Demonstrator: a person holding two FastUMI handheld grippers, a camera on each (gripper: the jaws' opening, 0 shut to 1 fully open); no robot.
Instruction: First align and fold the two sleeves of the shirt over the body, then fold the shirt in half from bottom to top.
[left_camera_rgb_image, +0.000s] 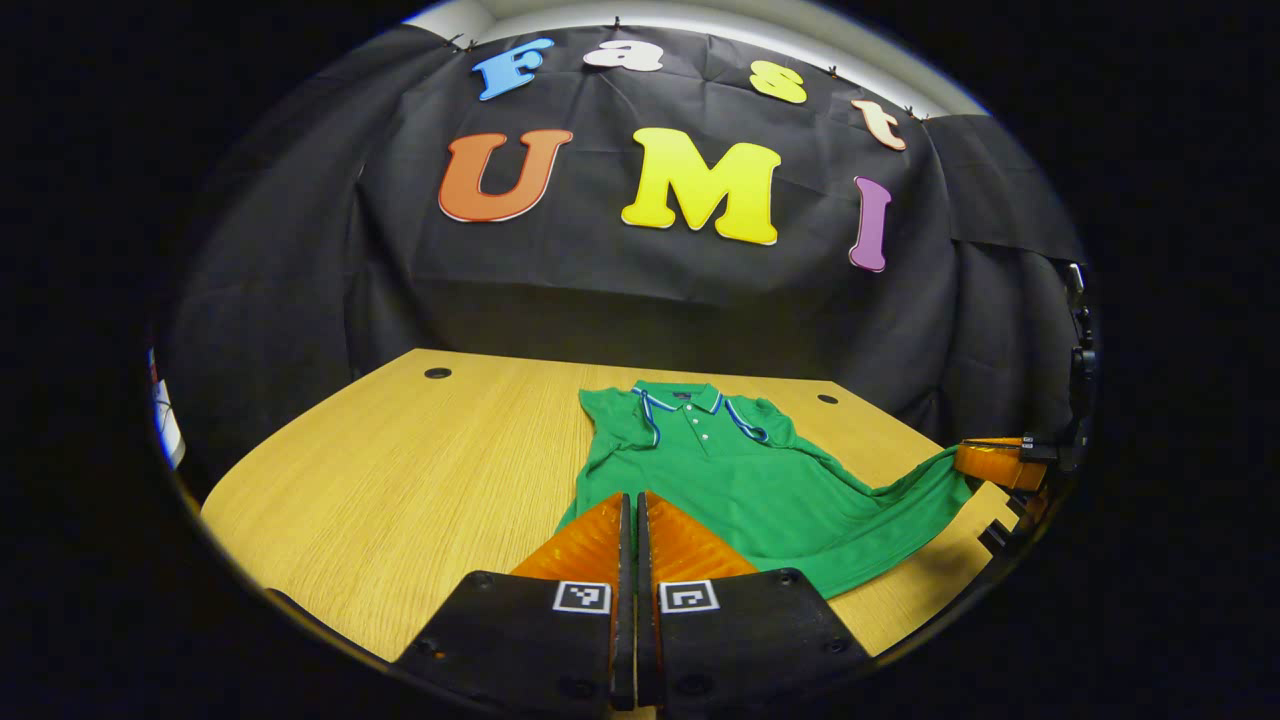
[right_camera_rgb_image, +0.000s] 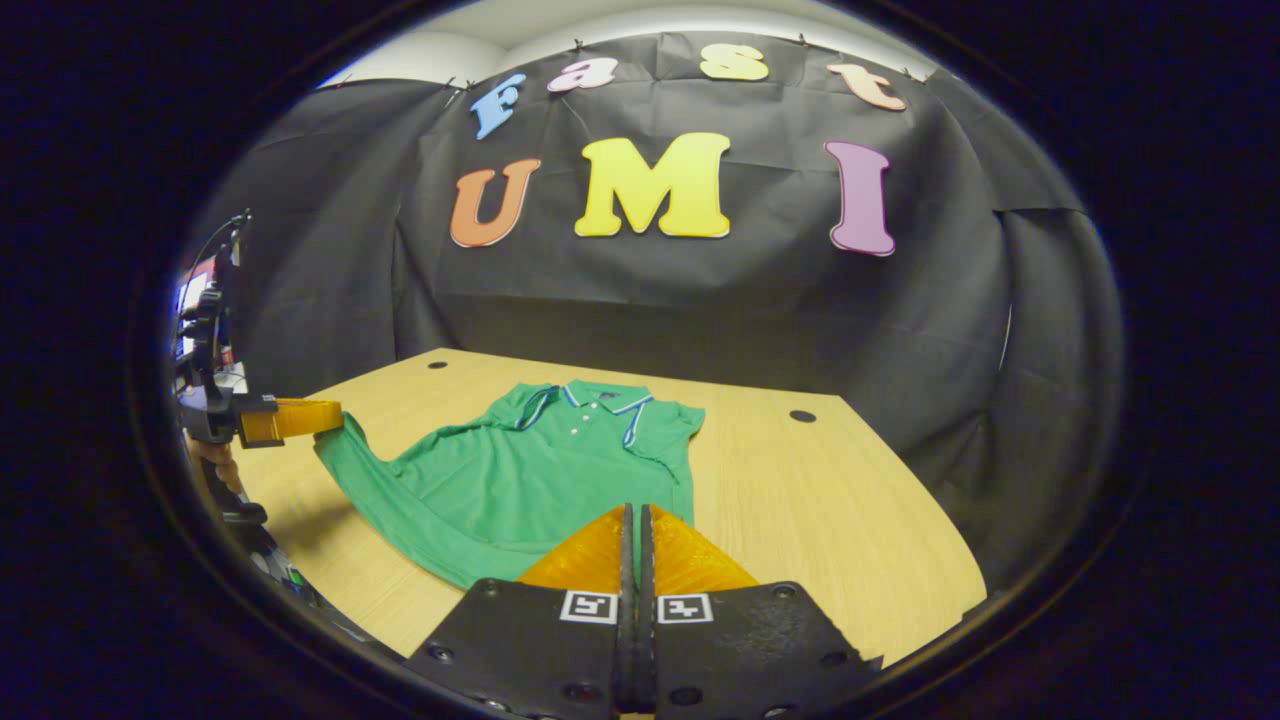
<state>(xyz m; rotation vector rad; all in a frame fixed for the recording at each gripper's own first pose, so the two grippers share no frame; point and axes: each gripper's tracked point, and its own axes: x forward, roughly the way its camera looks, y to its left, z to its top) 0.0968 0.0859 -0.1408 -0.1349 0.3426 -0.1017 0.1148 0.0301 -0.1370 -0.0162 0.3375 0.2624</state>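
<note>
Lying lifted-hemmed, green polo shirt (left_camera_rgb_image: 740, 480)

My left gripper (left_camera_rgb_image: 633, 500) covers the shirt's (left_camera_rgb_image: 760, 490) bottom corner, my right gripper (right_camera_rgb_image: 634, 512) hides the other corner, table's (left_camera_rgb_image: 400, 480) near edge cut off

Both grippers (left_camera_rgb_image: 634, 500) (right_camera_rgb_image: 633, 512), jaws closed
</note>
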